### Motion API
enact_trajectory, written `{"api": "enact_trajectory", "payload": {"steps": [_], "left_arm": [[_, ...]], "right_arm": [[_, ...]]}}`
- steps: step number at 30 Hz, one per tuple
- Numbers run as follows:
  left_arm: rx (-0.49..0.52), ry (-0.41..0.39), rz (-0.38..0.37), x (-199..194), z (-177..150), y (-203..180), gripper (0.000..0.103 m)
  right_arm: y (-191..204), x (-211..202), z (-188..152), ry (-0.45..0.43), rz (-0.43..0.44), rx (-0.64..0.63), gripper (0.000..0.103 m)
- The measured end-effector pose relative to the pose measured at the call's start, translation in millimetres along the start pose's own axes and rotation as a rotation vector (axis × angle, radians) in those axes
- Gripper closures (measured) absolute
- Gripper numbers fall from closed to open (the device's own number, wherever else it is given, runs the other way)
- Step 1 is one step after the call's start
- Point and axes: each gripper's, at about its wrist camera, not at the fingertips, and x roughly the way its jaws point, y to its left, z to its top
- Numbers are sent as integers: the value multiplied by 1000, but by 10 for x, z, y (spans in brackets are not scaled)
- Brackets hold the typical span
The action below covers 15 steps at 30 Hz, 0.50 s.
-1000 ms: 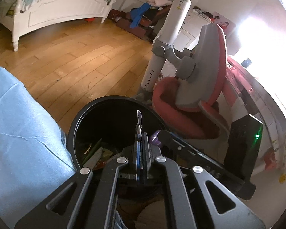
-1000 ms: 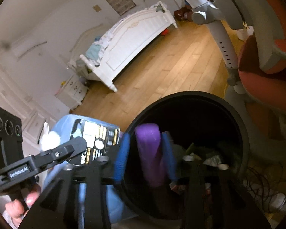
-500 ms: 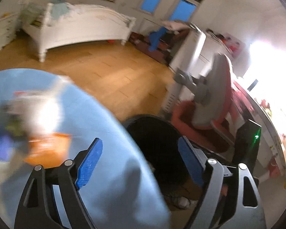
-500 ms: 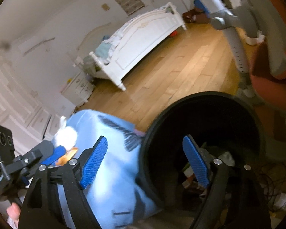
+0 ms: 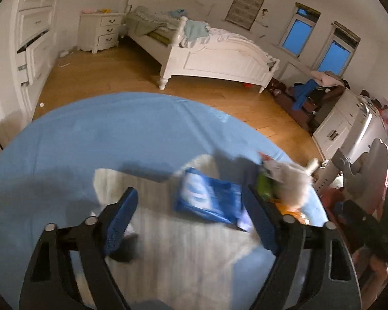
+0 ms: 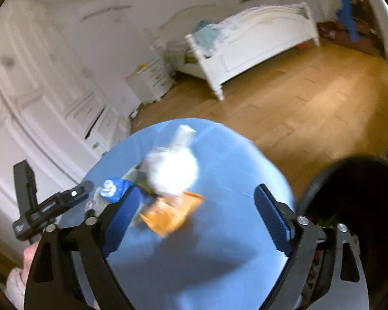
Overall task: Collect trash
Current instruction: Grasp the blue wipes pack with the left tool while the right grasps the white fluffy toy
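A heap of trash lies on the round blue table (image 5: pixel 95 139): a blue wrapper (image 5: pixel 209 201), a crumpled white paper (image 5: pixel 292 180), a green piece (image 5: pixel 263 188) and an orange packet (image 6: pixel 170 214). My left gripper (image 5: pixel 191 219) hovers over the table with its jaws wide apart and closing; the blue wrapper lies below the gap and the pads do not touch it. My right gripper (image 6: pixel 196 219) is opening above the orange packet and the white paper (image 6: pixel 173 170), with nothing held. The black bin (image 6: pixel 349 206) stands to its right.
The left gripper's body (image 6: pixel 51 206) and a hand (image 6: pixel 25 255) show at the left of the right wrist view. A pink and grey chair (image 5: pixel 362 168) stands right of the table. Behind are the wooden floor (image 6: pixel 310 98), a white bed (image 5: pixel 214 56) and a nightstand (image 5: pixel 101 31).
Both grippers swung away from over the black bin to above the blue table. The left one let go of a thin flat piece, the right one dropped a purple item, and both opened.
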Motion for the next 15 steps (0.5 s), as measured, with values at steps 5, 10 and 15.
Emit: {"api": "enact_trajectory", "payload": {"steps": [5,10,15], "left_arm": [[35,69,-1,248,29,6,45],[62,72,-11,349,33,-5,64],[95,39,-9,319,-11,-100,78]], "right_arm": [[302,487,245,76,-19,-93,12],[356,831,354,140,-38,-104,14],[365,982,322,179,-46,-124,53]]}}
